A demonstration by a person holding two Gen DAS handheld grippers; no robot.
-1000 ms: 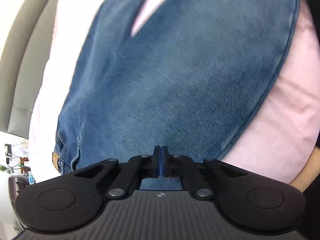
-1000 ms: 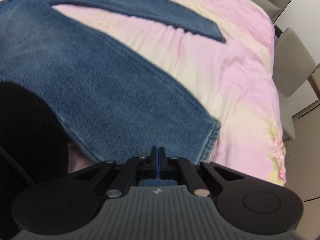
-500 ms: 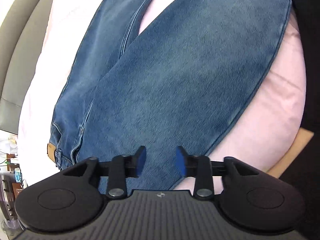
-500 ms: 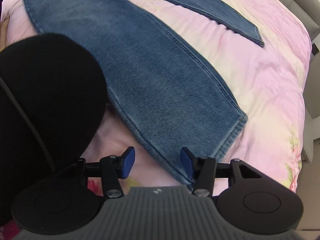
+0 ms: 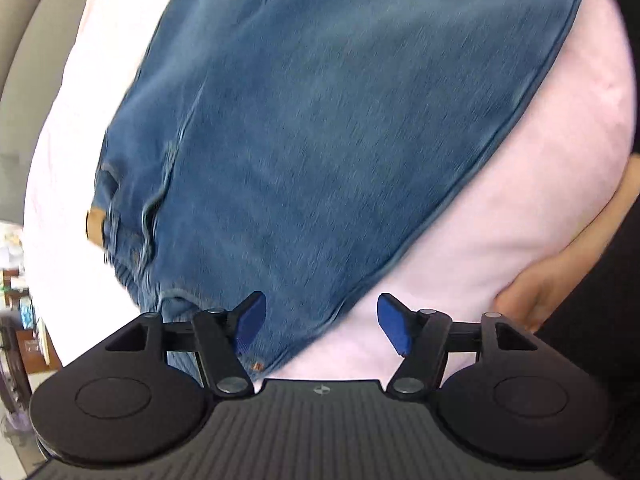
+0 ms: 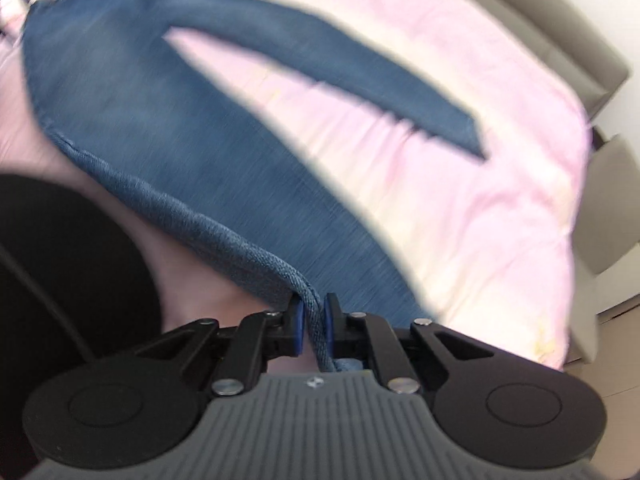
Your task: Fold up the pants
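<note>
Blue jeans (image 6: 132,120) lay flat on my pink bedspread (image 6: 460,184), legs running lengthwise away from the waistband (image 5: 132,240) in a V. My right tongs (image 6: 312,326), spread half a second earlier, pinched a leg's raised side seam. My left tongs (image 5: 318,320), previously shut, were opening, gripping nothing, above the waist.

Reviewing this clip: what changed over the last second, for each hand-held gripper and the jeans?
The left hand-held gripper, shut on denim a second ago, has let go; its jaws are opening above the jeans, nothing between them. The right hand-held gripper opened, then reclamped on the near leg's edge and lifts it. The jeans stay spread on the pink bedspread, legs apart.
</note>
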